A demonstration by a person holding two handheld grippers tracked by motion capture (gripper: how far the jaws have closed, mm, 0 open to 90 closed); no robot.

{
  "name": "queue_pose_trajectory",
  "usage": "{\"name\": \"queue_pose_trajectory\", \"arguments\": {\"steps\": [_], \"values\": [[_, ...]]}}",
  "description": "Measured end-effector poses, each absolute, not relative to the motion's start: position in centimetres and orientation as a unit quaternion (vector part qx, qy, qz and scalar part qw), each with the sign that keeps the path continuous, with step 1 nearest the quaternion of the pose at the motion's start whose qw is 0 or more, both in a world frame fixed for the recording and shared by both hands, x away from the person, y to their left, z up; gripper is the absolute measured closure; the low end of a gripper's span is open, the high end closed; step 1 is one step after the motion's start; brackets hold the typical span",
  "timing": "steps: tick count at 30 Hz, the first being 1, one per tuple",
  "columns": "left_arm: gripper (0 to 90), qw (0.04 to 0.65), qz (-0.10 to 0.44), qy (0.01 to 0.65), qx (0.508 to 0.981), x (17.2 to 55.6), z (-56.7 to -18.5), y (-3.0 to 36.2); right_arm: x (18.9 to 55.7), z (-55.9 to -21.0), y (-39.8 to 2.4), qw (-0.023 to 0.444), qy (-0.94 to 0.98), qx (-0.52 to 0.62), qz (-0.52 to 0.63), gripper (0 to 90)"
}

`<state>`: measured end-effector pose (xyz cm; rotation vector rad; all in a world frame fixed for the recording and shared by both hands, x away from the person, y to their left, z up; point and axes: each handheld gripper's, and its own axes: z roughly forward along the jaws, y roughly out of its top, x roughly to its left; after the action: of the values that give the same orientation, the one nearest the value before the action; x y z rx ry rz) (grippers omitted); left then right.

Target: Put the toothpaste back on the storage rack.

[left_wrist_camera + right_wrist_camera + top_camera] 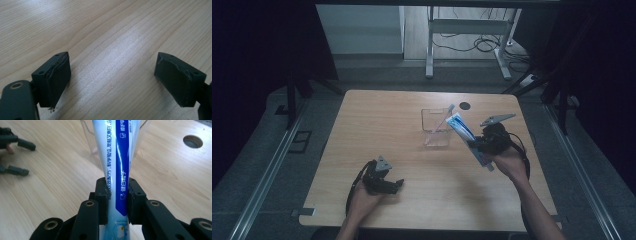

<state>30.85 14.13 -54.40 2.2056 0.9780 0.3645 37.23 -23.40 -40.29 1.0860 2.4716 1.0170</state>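
**Tube to cup: guiding the toothpaste in**

Nearest the person, the left tongs (387, 184) rest low on the bench (377, 125), spread wide with bare wood between the pads (58, 80); nothing is gripped. They sit well apart from the work and are best left parked, unless the cup needs steadying.

The right tongs (117, 195) are pinching the toothpaste tube (117, 165) across its flat body, a pad on each face. In the high view the tube (467, 137) is held clear of the bench, tilted, its upper end leaning toward the clear plastic cup (435, 131) and close to the cup's right wall.

Judgement on the step: delivering the tube into the cup.
- Keep the pinch firm; the tube skin is slick and soft (it may squirm or slip).
- Bring the leading end over the rim before lowering, not against the wall: the cup looks light and would likely tip or skid.
- A toothbrush (443, 119) already leans in the cup, handle up at the far rim; enter on the free side to avoid levering it out.
- Release only once the tube bears on the cup bottom or wall.

Farther back, a dark round hole (465, 105) in the bench lies beyond the cup, not in the path.
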Motion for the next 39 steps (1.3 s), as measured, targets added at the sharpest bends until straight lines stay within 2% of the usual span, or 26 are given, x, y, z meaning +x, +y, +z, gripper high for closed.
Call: {"name": "queue_pose_trajectory", "arguments": {"steps": [39], "values": [[13.9,0.343,0.140,0.376,0.849,30.9,-54.4,14.1,44.2,-37.1,-18.5,0.149,0.821,0.368,0.411,73.8]]}}
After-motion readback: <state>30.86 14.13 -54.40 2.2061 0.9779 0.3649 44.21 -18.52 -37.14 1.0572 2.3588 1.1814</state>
